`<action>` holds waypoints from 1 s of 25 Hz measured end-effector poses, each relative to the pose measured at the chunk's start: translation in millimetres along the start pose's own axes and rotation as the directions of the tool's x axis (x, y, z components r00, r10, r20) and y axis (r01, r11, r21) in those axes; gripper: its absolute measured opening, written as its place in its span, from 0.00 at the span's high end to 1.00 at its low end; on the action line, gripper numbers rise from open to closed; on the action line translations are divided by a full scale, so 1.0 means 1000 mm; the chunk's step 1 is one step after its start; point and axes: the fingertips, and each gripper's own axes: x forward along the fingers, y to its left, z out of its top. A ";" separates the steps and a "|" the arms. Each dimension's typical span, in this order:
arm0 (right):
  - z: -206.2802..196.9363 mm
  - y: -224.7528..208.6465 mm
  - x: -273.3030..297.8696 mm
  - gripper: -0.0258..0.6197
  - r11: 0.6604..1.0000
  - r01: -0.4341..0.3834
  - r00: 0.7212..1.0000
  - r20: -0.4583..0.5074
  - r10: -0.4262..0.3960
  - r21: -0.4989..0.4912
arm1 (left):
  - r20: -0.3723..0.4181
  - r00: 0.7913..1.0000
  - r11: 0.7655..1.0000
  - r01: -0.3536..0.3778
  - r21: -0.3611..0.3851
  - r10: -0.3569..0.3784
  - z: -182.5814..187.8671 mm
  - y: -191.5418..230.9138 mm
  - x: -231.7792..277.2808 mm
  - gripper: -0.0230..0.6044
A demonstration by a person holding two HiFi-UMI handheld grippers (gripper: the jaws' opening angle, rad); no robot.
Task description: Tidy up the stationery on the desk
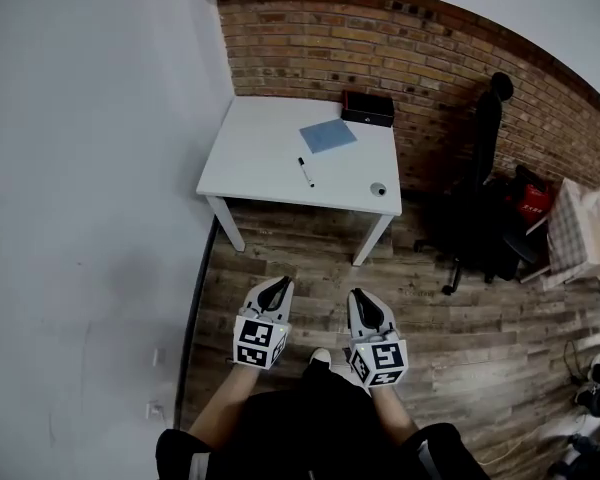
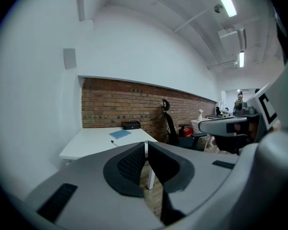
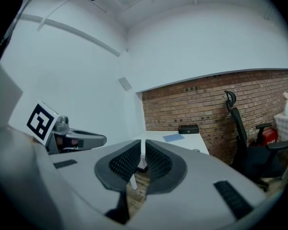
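Note:
A white desk (image 1: 260, 158) stands against the brick wall, some way ahead of me. On it lie a blue notebook (image 1: 328, 135), a black pen (image 1: 306, 172), a black box (image 1: 368, 108) at the back edge and a small round grey thing (image 1: 378, 189) near the front right corner. My left gripper (image 1: 277, 286) and right gripper (image 1: 364, 299) are held side by side over the wooden floor, short of the desk, both shut and empty. The desk (image 2: 93, 140) and notebook (image 2: 120, 134) show beyond the left jaws; the black box (image 3: 188, 129) shows beyond the right jaws.
A black office chair (image 1: 480, 198) stands right of the desk, with a red item (image 1: 533, 201) and a checked cloth-covered stand (image 1: 583, 233) further right. A white wall (image 1: 90, 218) runs along the left. Wooden floor (image 1: 310, 258) lies between me and the desk.

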 end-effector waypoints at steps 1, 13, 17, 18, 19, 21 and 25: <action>0.002 -0.004 0.007 0.92 1.000 -0.005 1.000 -0.002 0.005 -0.001 | -0.002 1.000 1.000 -0.004 -0.002 0.004 0.002 0.003 0.006 0.91; -0.006 -0.051 0.060 0.92 0.998 -0.068 0.997 -0.039 0.069 0.018 | -0.032 0.998 0.999 -0.049 -0.015 0.048 0.008 0.015 0.074 0.92; -0.003 -0.069 0.075 0.92 0.997 -0.071 0.997 -0.038 0.072 0.029 | -0.044 0.997 0.997 -0.070 -0.015 0.070 0.012 0.019 0.093 0.92; -0.002 -0.074 0.080 0.92 0.997 -0.069 0.997 -0.036 0.070 0.029 | -0.043 0.996 0.997 -0.075 -0.017 0.074 0.015 0.021 0.097 0.92; -0.001 -0.078 0.084 0.92 0.997 -0.069 0.997 -0.036 0.070 0.030 | -0.042 0.996 0.997 -0.079 -0.018 0.078 0.017 0.023 0.101 0.92; -0.002 -0.083 0.091 0.92 0.997 -0.070 0.997 -0.040 0.072 0.034 | -0.042 0.996 0.996 -0.085 -0.019 0.084 0.018 0.027 0.107 0.92; -0.004 -0.085 0.102 0.92 0.996 -0.074 0.996 -0.047 0.076 0.041 | -0.048 0.994 0.995 -0.095 -0.027 0.094 0.018 0.037 0.117 0.92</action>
